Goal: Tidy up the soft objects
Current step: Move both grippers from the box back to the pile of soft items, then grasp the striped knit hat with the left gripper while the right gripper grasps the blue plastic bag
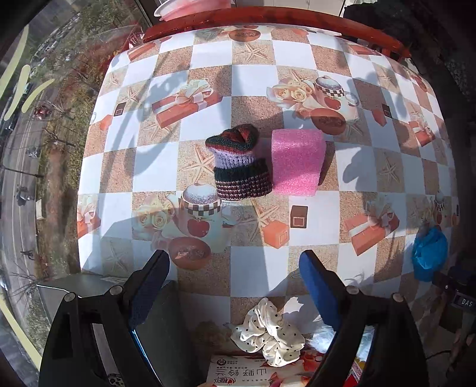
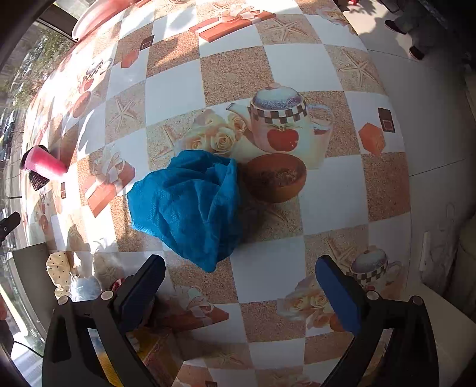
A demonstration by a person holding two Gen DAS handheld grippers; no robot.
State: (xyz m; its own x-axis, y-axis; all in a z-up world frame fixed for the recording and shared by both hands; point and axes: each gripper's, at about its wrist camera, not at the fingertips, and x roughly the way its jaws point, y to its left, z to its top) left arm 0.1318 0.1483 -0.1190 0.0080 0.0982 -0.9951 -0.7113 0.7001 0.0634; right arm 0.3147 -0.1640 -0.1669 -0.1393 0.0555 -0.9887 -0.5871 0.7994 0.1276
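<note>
A striped knit hat [image 1: 239, 165] lies at the table's middle, touching a pink foam block [image 1: 297, 162] on its right. My left gripper [image 1: 235, 277] is open and empty, short of both. A white dotted scrunchie [image 1: 269, 333] lies below it in a box [image 1: 238, 372] at the near edge. A crumpled blue cloth [image 2: 190, 205] lies just ahead of my right gripper [image 2: 239, 278], which is open and empty. The cloth also shows in the left wrist view [image 1: 430, 253]. The foam block [image 2: 44, 163] and scrunchie [image 2: 59, 277] show at the right view's left.
The table carries a checkered printed cover [image 1: 253, 71] with teapots and gift boxes. A pink basin [image 1: 193, 9] sits beyond the far edge. A window with a street below is at the left [image 1: 29, 148]. White floor lies off the table's right [image 2: 440, 148].
</note>
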